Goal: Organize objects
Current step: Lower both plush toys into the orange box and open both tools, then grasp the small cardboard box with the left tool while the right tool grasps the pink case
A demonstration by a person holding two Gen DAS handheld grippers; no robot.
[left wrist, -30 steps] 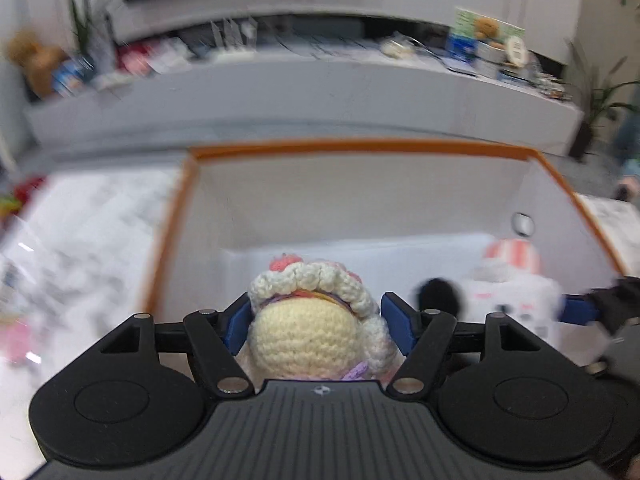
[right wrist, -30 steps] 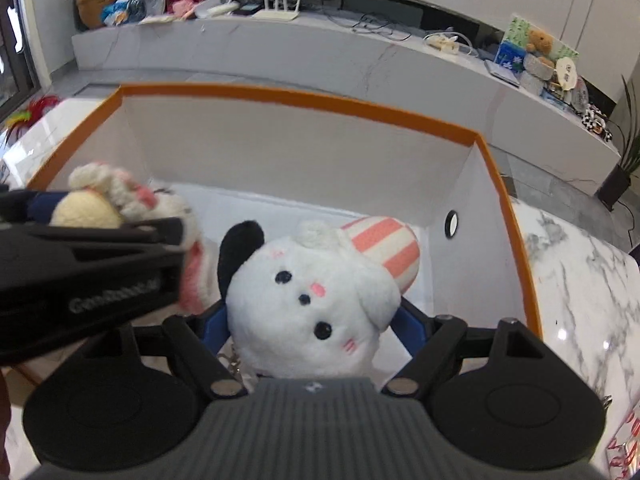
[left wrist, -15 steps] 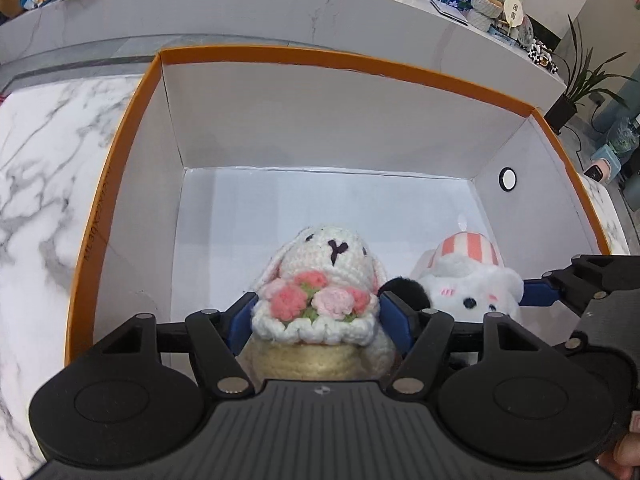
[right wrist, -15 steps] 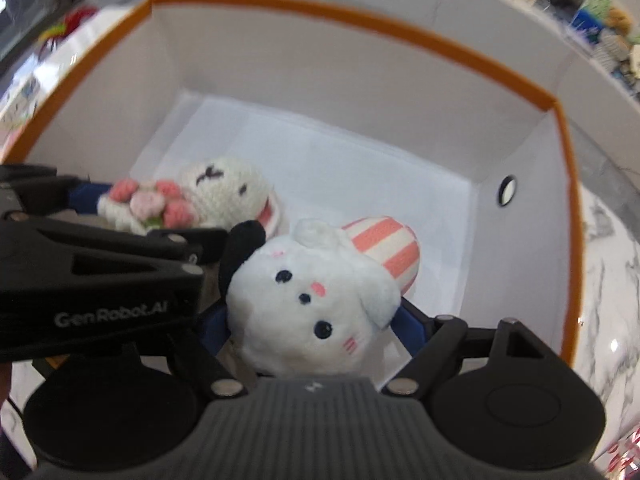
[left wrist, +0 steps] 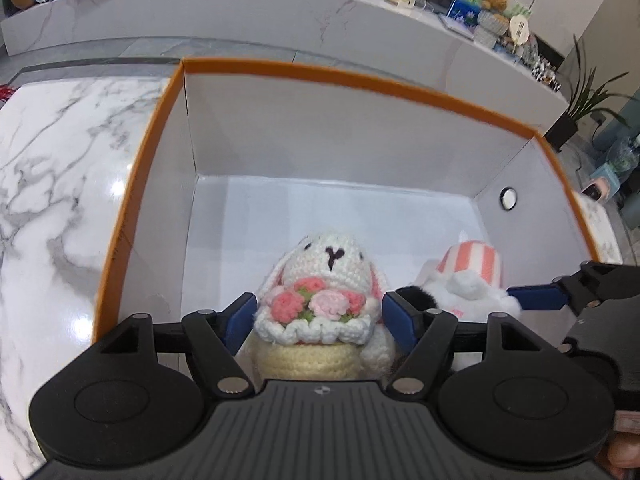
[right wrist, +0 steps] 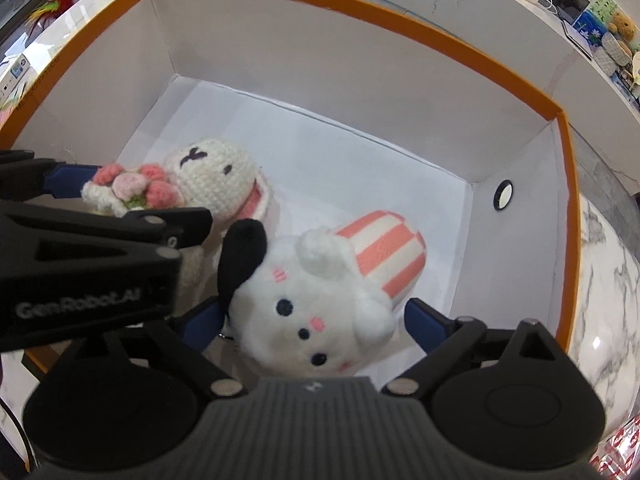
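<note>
Crocheted bunny and white plush puppy sit inside the orange-rimmed box; both grippers' fingers have just been opening, pads barely clear, so fuzz could snag and lift out.

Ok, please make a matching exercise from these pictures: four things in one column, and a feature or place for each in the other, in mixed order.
Things:
1. crocheted white rabbit
2. fluffy white plush dog
3. white cardboard box
4. grey-veined marble tabletop

Features:
a. orange rim
b. lies outside the box
c. wears a pink-striped hat
d. holds pink flowers

Pairs: 1-d, 2-c, 3-a, 4-b.
</note>
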